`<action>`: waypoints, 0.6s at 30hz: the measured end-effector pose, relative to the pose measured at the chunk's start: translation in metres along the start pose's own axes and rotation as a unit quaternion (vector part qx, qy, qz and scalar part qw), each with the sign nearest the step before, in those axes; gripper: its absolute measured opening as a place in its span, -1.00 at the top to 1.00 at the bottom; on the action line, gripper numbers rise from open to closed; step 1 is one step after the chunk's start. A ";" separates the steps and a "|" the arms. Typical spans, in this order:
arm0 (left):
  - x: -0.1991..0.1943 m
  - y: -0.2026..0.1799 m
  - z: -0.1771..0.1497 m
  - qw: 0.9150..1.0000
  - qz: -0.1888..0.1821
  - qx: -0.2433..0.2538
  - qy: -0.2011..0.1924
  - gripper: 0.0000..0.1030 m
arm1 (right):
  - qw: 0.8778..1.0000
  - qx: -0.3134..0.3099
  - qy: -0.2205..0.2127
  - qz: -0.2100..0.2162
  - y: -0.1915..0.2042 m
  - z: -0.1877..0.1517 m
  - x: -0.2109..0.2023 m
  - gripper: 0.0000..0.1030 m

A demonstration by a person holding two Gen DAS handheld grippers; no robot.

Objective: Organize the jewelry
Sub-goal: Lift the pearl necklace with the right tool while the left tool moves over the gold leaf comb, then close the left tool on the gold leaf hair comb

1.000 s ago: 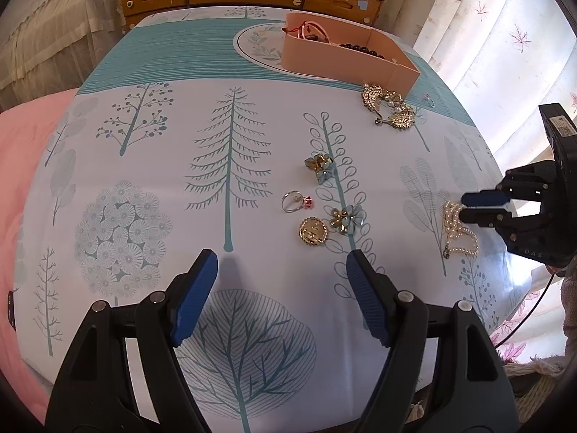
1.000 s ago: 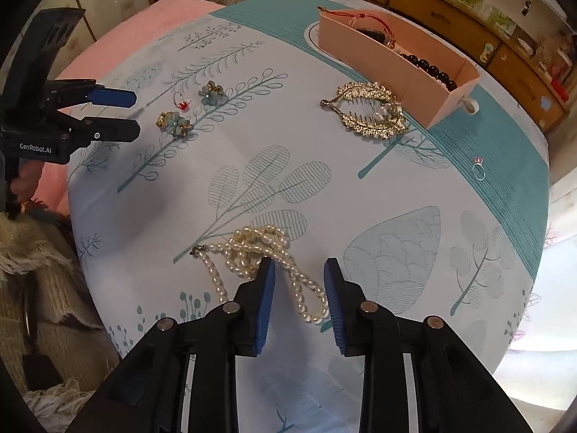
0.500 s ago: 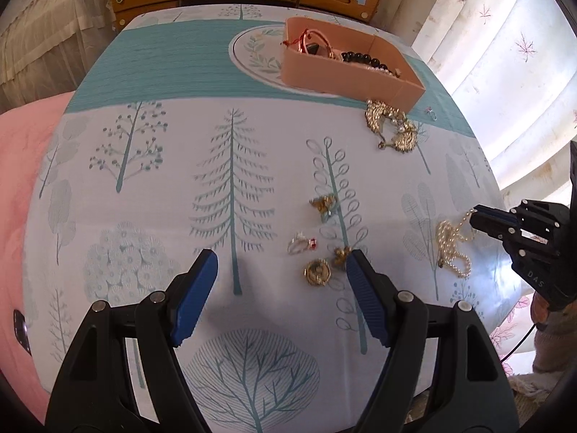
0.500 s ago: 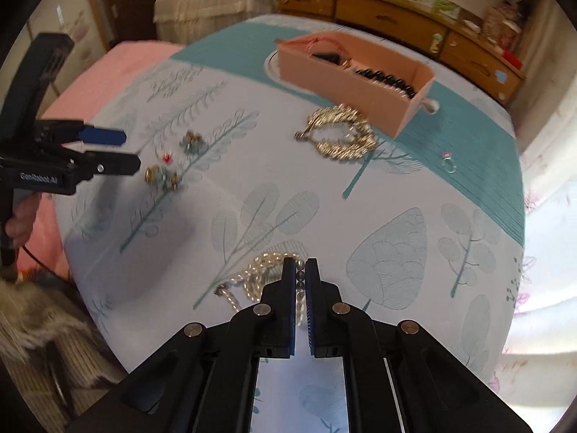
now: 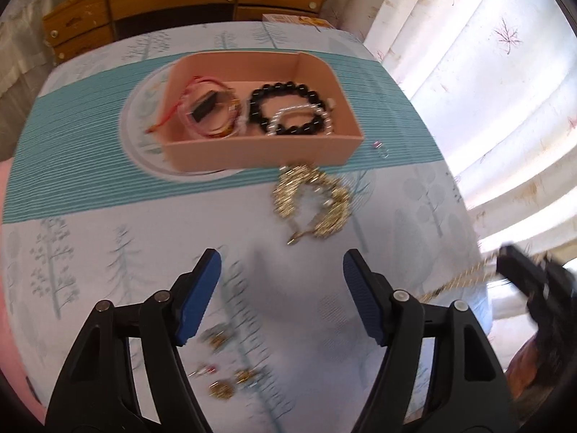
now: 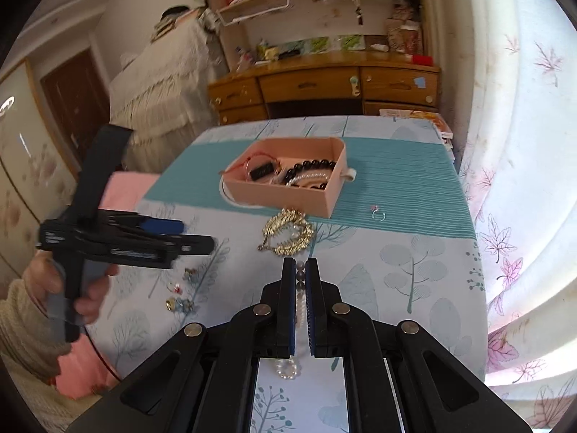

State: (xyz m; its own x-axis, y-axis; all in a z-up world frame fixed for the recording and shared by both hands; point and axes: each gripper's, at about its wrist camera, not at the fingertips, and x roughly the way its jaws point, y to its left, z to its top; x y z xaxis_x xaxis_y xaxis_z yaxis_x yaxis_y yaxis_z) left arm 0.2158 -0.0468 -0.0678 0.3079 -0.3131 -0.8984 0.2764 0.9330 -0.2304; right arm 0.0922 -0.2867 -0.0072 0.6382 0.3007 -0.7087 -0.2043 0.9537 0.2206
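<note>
The right gripper (image 6: pixel 300 270) is closed on a pearl necklace (image 6: pixel 298 308), a strand pinched between the blue pads and a loop of pearls hanging below the jaws, clear of the tree-patterned bedspread (image 6: pixel 414 252). The left gripper (image 5: pixel 281 278) is held with jaws apart, lately narrowed a little, nothing between them; it is carried above the bedspread near a gold leaf-shaped piece (image 5: pixel 313 205). Just beyond that piece a pink box (image 5: pixel 259 151) is seen on the teal band, holding a black bead bracelet (image 5: pixel 285 112), a pearl bracelet and red cords. A small ring (image 6: pixel 378 214) lies right of the box. Small earrings and charms (image 6: pixel 180 297) are scattered at near left, blurred.
</note>
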 end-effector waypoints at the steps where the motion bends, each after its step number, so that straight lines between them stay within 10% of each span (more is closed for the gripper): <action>1: 0.006 -0.005 0.008 1.000 -0.006 -0.006 0.005 -0.21 | 1.000 0.004 -0.004 -0.001 -0.002 -0.001 -0.004 0.91; 18: 0.079 -0.026 0.043 0.982 0.022 -0.190 0.007 0.51 | 0.999 0.034 -0.005 0.002 -0.019 -0.033 -0.014 0.91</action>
State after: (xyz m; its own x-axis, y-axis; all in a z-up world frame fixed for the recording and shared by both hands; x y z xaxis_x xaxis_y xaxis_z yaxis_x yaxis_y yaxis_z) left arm 0.2718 -0.1031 -0.1171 0.2982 -0.2709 -0.9153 -0.0973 0.9453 -0.3115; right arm 0.0630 -0.3087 -0.0235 0.6445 0.3045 -0.7014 -0.1562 0.9503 0.2692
